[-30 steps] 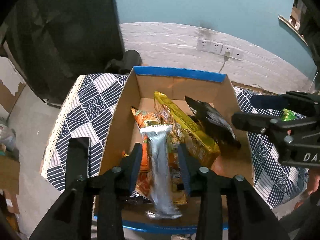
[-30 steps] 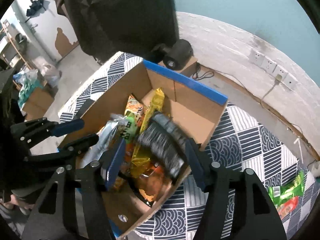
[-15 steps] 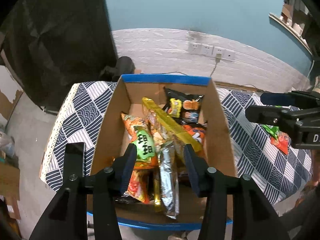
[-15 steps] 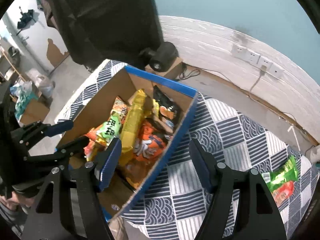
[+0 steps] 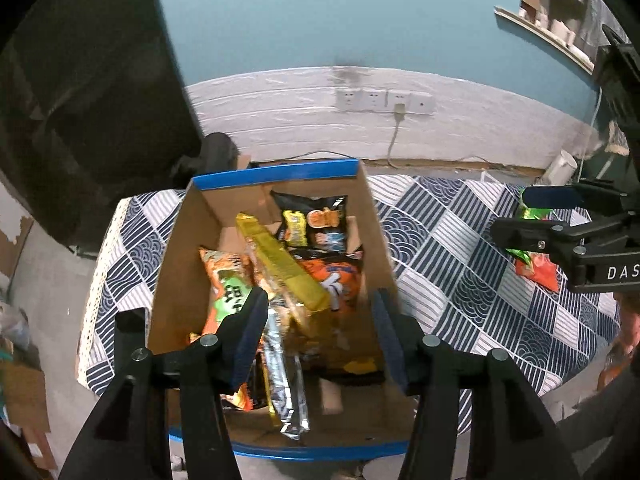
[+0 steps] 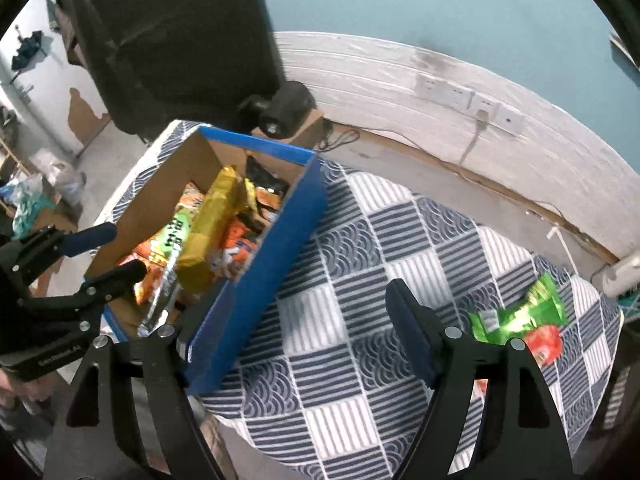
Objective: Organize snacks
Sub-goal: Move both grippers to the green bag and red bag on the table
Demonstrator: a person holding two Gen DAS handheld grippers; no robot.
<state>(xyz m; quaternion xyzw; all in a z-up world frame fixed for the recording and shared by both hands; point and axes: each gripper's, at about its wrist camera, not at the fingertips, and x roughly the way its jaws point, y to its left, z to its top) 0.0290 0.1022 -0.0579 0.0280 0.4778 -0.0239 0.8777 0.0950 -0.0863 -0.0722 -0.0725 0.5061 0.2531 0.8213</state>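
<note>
Left gripper (image 5: pixel 320 312), fingers spread and empty, above the snack-filled cardboard box (image 5: pixel 176 248); right gripper (image 6: pixel 288 320), likewise spread, over the tablecloth (image 6: pixel 360 280), showing the green packet (image 6: pixel 520 314) unobstructed

The left gripper (image 5: pixel 318 312) is held with its jaws spread wide apart, nothing being gripped between them. Its fingers (image 5: pixel 248 328) are pointed toward 12 o'clock in the left wrist view, rising from the 6 o'clock edge. The right gripper (image 6: pixel 288 328) is likewise held open, with nothing clasped, its fingers (image 6: pixel 412 332) directed toward 12 o'clock in its own view. Seen from the left wrist, the right gripper is placed at 3 o'clock, pointed toward 9 o'clock. Seen from the right wrist, the left gripper is found at 9 o'clock.
</note>
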